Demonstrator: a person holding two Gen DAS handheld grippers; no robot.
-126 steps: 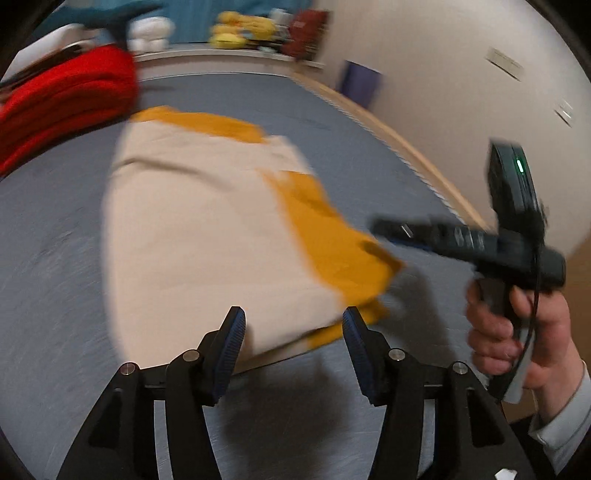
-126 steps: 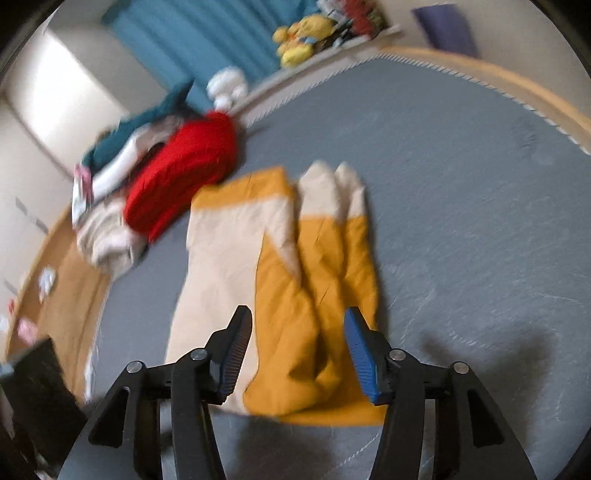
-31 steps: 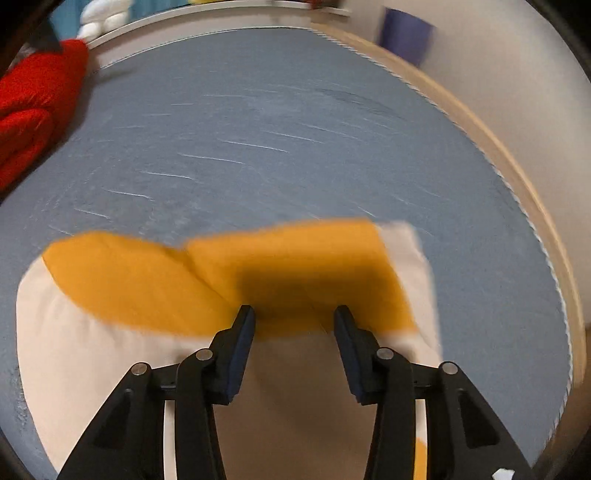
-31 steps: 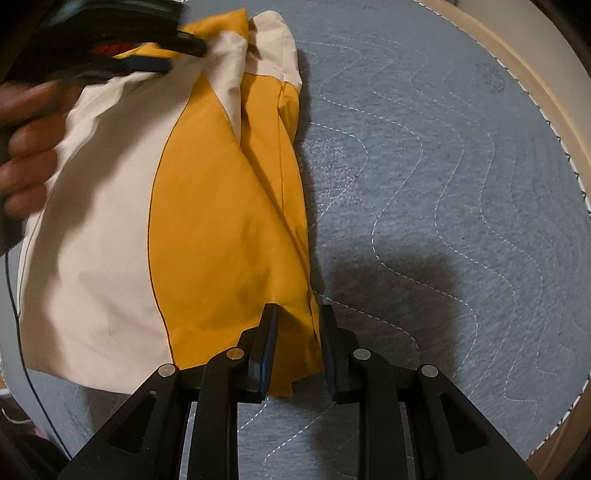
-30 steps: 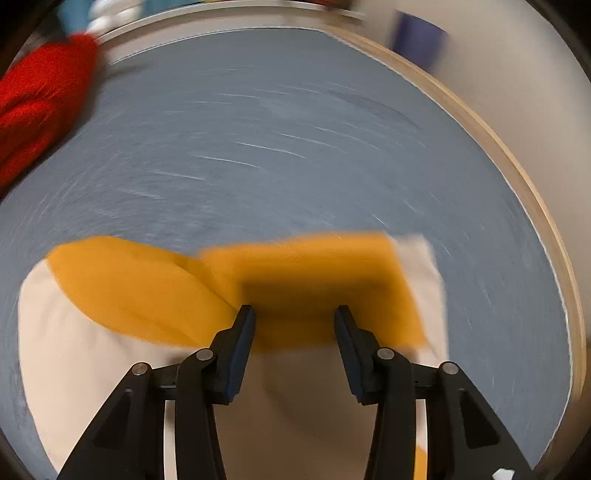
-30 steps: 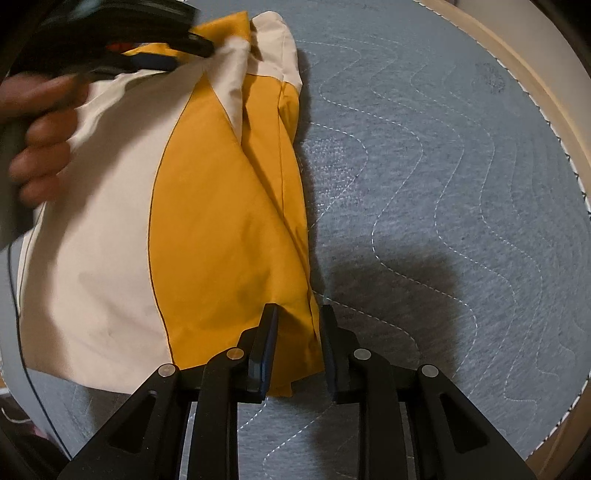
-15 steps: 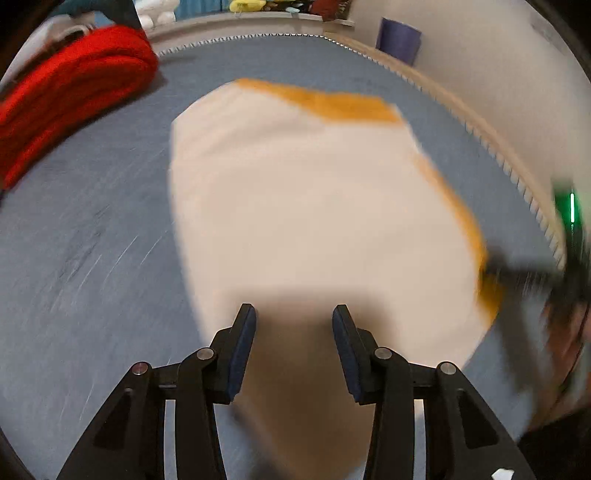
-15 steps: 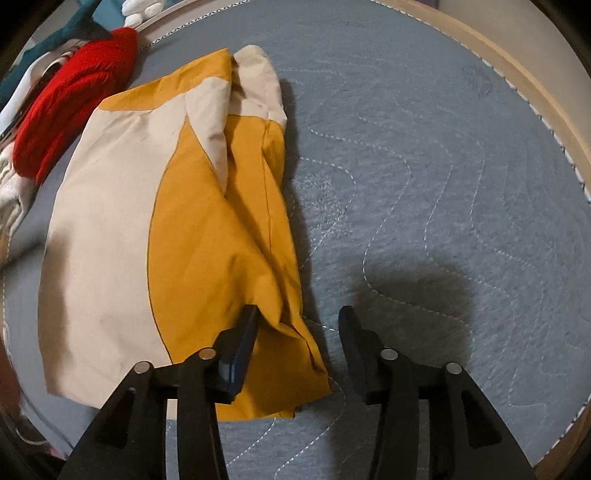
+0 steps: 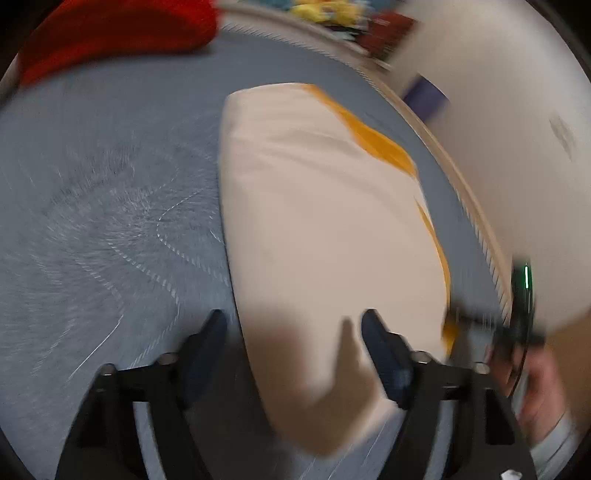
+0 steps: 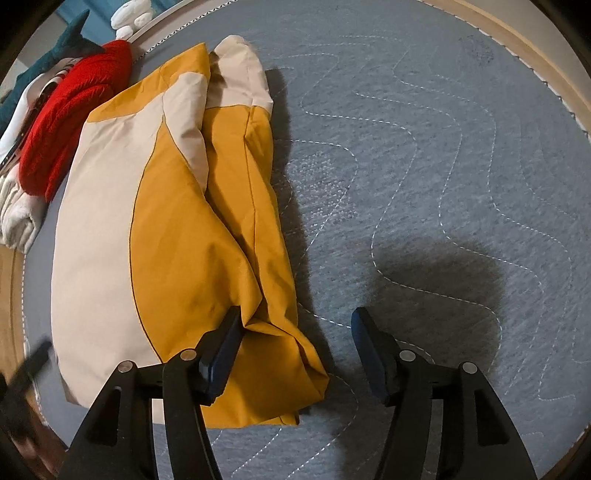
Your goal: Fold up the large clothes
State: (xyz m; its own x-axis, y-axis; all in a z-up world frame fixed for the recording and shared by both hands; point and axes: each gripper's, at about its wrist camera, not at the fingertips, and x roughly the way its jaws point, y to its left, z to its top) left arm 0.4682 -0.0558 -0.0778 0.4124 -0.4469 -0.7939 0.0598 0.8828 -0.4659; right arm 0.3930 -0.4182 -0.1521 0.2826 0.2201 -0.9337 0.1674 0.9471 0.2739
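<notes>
A cream and mustard-yellow garment (image 10: 177,229) lies folded lengthwise on the grey quilted mat (image 10: 424,155). In the left wrist view, which is blurred by motion, its cream side (image 9: 321,221) fills the middle. My left gripper (image 9: 295,343) is open and empty above the garment's near end. My right gripper (image 10: 295,339) is open and empty, with its left finger (image 10: 225,343) over the yellow corner; it also shows at the right edge of the left wrist view (image 9: 517,325), held in a hand.
A red garment (image 10: 74,110) lies on a pile of other clothes (image 10: 18,206) at the mat's far left. Plush toys (image 9: 325,11) sit beyond the mat. A wooden floor rim (image 10: 517,33) borders the mat on the right.
Both grippers have opened wider and let go of the garment. The left gripper has swung back from the far end to the near end. The garment lies still.
</notes>
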